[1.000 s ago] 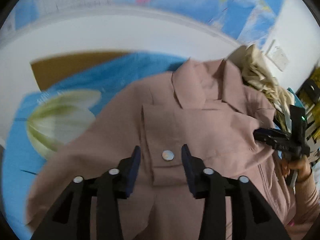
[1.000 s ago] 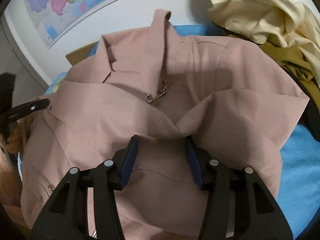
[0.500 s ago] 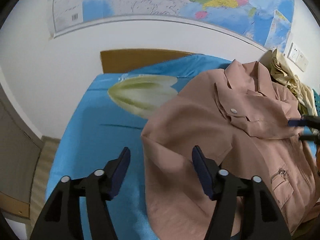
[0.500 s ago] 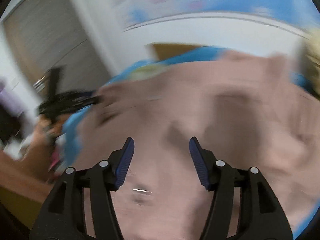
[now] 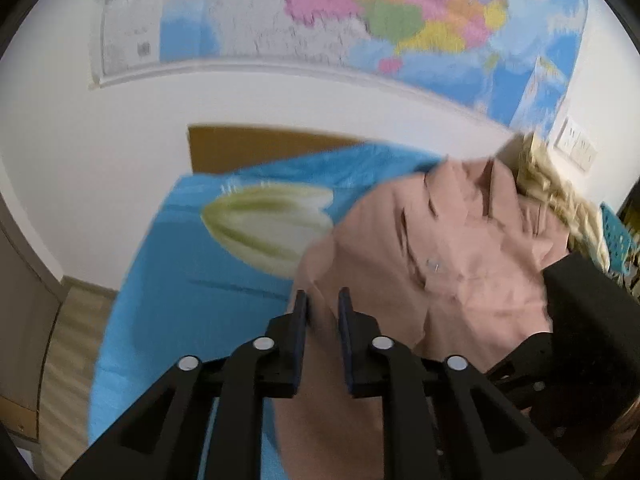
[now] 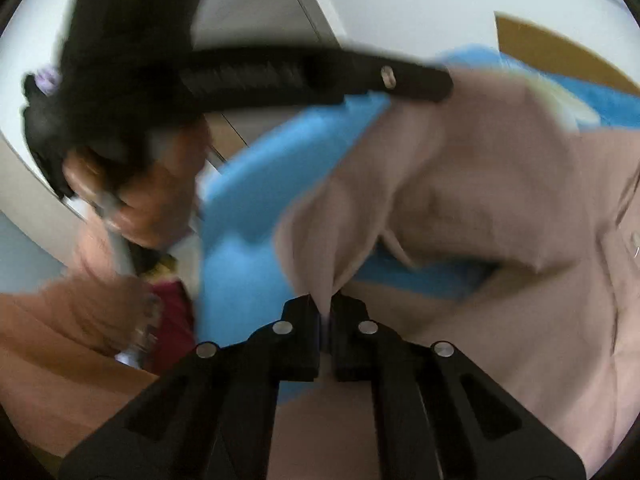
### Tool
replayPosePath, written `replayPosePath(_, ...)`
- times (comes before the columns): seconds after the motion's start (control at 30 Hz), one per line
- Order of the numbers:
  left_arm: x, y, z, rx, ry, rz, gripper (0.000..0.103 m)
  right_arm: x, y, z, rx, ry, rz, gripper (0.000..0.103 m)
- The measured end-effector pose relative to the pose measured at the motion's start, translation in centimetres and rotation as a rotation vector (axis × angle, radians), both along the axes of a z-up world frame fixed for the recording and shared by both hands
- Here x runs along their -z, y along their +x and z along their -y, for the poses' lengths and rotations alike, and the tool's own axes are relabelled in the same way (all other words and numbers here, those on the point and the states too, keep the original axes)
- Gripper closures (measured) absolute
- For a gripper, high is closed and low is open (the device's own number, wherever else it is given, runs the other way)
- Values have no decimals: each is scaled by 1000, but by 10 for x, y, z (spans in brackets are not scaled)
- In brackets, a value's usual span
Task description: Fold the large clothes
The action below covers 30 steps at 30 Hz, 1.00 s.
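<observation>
A dusty-pink shirt lies on the blue bed sheet, collar toward the far right. My left gripper is nearly shut on the shirt's lower left edge, with fabric between its blue pads. My right gripper is shut on a pinched fold of the pink shirt and lifts it off the blue sheet. The left gripper's black body and the hand holding it show close at the upper left of the right wrist view. The right gripper's body shows at the left view's right edge.
A white tulip print marks the sheet. A brown headboard and a wall map stand behind the bed. A pile of cream clothes lies at the far right, beside a blue basket.
Both grippers have closed from wide open onto the shirt's lower edge. The right gripper swung down to the hem near the left one and lifts the fabric.
</observation>
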<state>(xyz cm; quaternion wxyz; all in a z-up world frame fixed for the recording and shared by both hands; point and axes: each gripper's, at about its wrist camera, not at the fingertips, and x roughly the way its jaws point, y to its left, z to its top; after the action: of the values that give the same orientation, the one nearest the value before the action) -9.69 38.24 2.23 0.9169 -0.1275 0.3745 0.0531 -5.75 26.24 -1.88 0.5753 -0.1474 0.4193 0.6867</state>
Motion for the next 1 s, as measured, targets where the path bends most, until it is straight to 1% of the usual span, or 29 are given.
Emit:
replayPosePath(0.03, -9, -2, -5, -7, -30, 27, 56, -16, 7, 9, 9, 35, -7, 99)
replayPosePath(0.07, -29, -10, -14, -26, -73, 105, 43, -37, 18, 16, 22, 78, -19, 99)
replayPosePath(0.1, -41, -15, -19, -34, -85, 154, 43, -54, 26, 22, 38, 109, -24, 99)
replayPosePath(0.13, -60, -23, -23, -37, -93, 226, 43, -76, 39, 32, 62, 143, -24, 99)
replayPosePath(0.17, -70, -28, -24, -38, -90, 266, 41, -99, 54, 47, 80, 179, -24, 99)
replayPosePath(0.2, -82, -33, -22, -38, -72, 311, 37, -112, 63, 57, 87, 191, -22, 99)
replayPosePath(0.23, -90, -35, -17, -34, -43, 336, 36, -130, 75, 72, 112, 198, 3, 99)
replayPosePath(0.27, -93, -35, -12, -29, -25, 341, 36, -144, 87, 90, 144, 193, 39, 99)
replayPosePath(0.33, -90, -28, 0, 5, -10, 321, 36, -155, 104, 115, 181, 153, 83, 98)
replayPosePath(0.37, -82, -20, 9, 34, 0, 295, 36, -155, 114, 130, 211, 127, 101, 98)
replayPosePath(0.4, -71, -11, 18, 59, 14, 259, 36, -151, 129, 139, 241, 90, 108, 97)
replayPosePath(0.43, -58, 0, 28, 90, 21, 217, 36, -145, 134, 147, 259, 58, 116, 96)
replayPosePath(0.47, -47, 8, 34, 116, 17, 182, 36, -136, 142, 161, 286, 18, 123, 95)
replayPosePath(0.5, -30, 19, 45, 152, 9, 126, 37, -123, 152, 176, 331, -27, 112, 92)
replayPosePath(0.53, -17, 27, 51, 175, 5, 89, 38, -110, 152, 181, 359, -69, 108, 90)
replayPosePath(0.57, 0, 38, 62, 208, 5, 35, 42, -95, 155, 192, 389, -112, 105, 88)
replayPosePath(0.6, 15, 47, 73, 232, 15, -7, 43, -83, 156, 202, 421, -138, 95, 83)
replayPosePath(0.63, 27, 57, 81, 249, 31, -42, 43, -65, 165, 215, 470, -166, 62, 63)
replayPosePath(0.67, 35, 63, 88, 258, 42, -64, 43, -57, 166, 226, 507, -171, 54, 49)
replayPosePath(0.7, 43, 69, 94, 266, 50, -85, 43, -47, 169, 241, 574, -174, 69, 35)
replayPosePath(0.73, 47, 72, 95, 268, 52, -92, 43, -43, 166, 249, 601, -175, 83, 33)
replayPosePath(0.8, 54, 80, 99, 270, 45, -110, 43, -36, 159, 270, 638, -141, 84, 31)
replayPosePath(0.83, 54, 82, 100, 266, 47, -112, 43, -33, 151, 282, 657, -102, 86, 28)
replayPosePath(0.87, 56, 85, 102, 261, 57, -116, 43, -30, 144, 292, 660, -77, 99, 26)
replayPosePath(0.93, 56, 89, 104, 256, 72, -122, 43, -27, 119, 302, 657, -55, 156, 23)
replayPosePath(1.0, 54, 90, 105, 252, 81, -116, 43, -19, 103, 310, 643, -37, 205, 22)
